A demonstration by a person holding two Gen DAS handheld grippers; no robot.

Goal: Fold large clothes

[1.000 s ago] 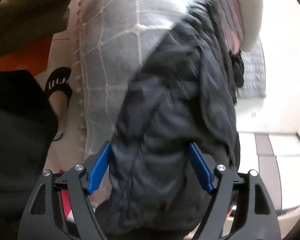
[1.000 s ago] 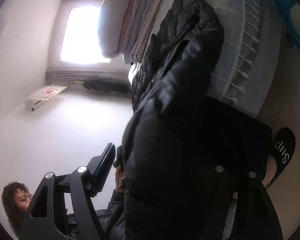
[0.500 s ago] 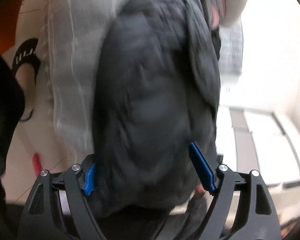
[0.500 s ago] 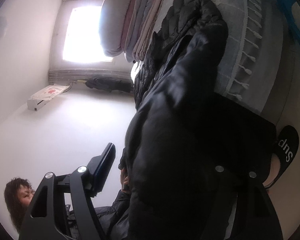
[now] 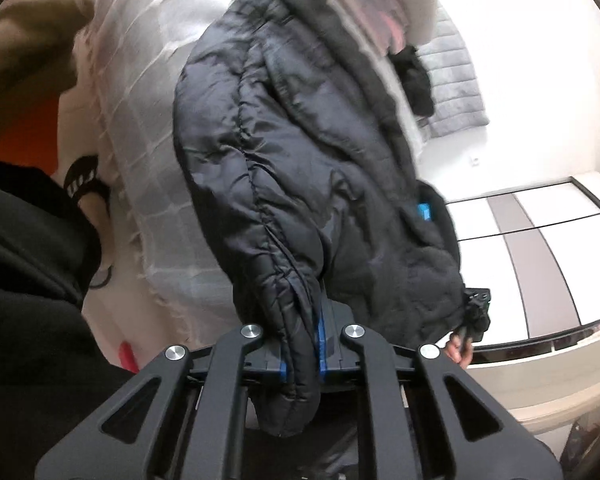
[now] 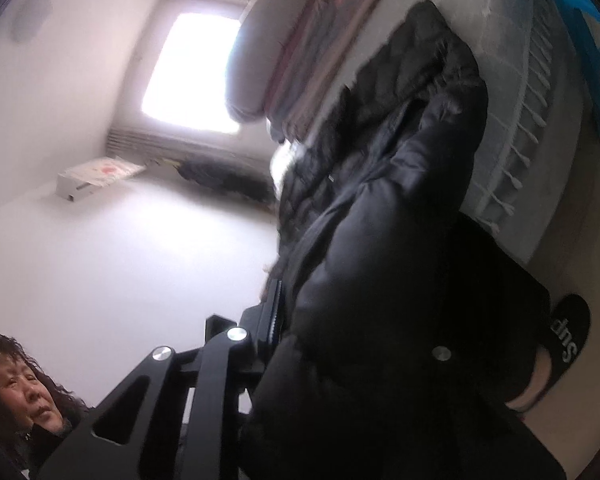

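Black quilted fabric fills the space nearest you: your left tool [image 5: 300, 346] has just been closing and now pinches a rolled edge of the black puffer jacket [image 5: 292, 168] tightly between its blue pads [image 5: 321, 344], with a short stub of the jacket poking back past the pads toward the camera. Your right tool [image 6: 300, 320] has likewise just been closing; its near finger presses against the jacket [image 6: 380, 280], but the far finger is buried under the dark padding, so you can see only that the jacket sits between the jaws and that they stand narrow on it. From the left wrist view, the right tool shows as a dark shape at the jacket's far edge, with fingertips of your hand [image 5: 458, 350] just below it. From both grips the jacket runs away from you, its body lying on the pale grey checked blanket [image 5: 148, 128] with a tasselled fringe [image 6: 528, 120] that covers the bed. Your slippered foot [image 6: 560, 344] shows beside the bed in the right wrist view, and the other slipper [image 5: 86, 178] in the left. Farther along the bed lies a stack of folded bedding [image 6: 308, 52] in grey and pink. Beyond that, a bright window [image 6: 196, 72] sits in the far wall, with an air conditioner [image 6: 96, 178] mounted near it, and pale wardrobe doors [image 5: 540, 248] stand behind the left tool.
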